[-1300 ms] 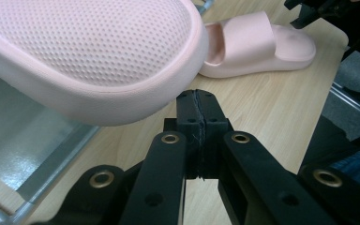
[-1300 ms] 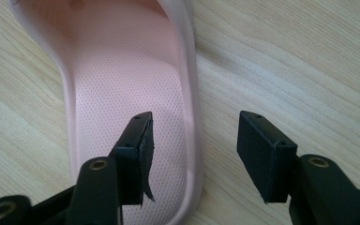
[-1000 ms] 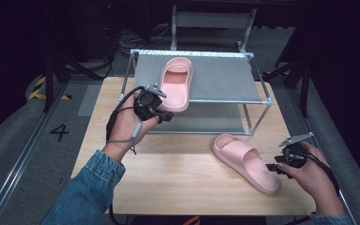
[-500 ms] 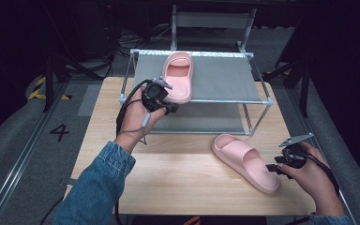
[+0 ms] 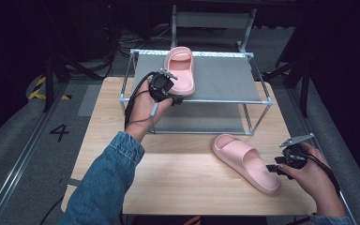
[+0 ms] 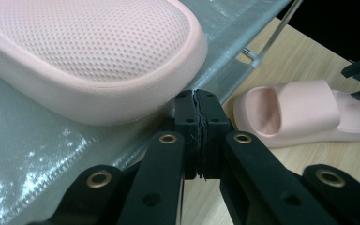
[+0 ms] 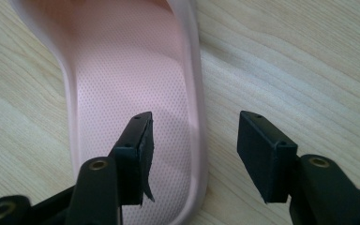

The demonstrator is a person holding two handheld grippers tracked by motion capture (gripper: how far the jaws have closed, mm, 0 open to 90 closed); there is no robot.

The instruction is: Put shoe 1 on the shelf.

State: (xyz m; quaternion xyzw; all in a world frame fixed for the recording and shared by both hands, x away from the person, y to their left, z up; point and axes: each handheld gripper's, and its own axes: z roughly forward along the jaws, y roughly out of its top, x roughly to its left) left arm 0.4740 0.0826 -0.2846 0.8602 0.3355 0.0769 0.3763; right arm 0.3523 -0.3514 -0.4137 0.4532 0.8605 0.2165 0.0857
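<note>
Two pink slippers are in play here, one up on the rack and one down on the table. The shelf slipper (image 5: 180,69) lies on the top shelf of the metal rack (image 5: 225,75), toward the shelf's 9 o'clock side, toe pointing to 12 o'clock. Right at its heel sits the left gripper (image 5: 174,98), held in the left hand (image 5: 145,105) with a denim sleeve (image 5: 105,187) trailing back to 6 o'clock. In the left gripper view its jaws are pressed flat together with nothing between them, the tips just below the heel's rounded edge and over the shelf's front lip; whether they touch the heel I cannot tell.

Down on the wooden table (image 5: 178,187), the table slipper (image 5: 246,161) lies at about 4 o'clock from the rack, angled with its heel toward 5 o'clock. The right gripper (image 5: 273,168), in the right hand (image 5: 311,178), is at that heel. In the right gripper view its jaws stand wide apart, straddling the slipper's side rim: one jaw over the dotted footbed, the other over bare wood. They are not clamped on it.
</note>
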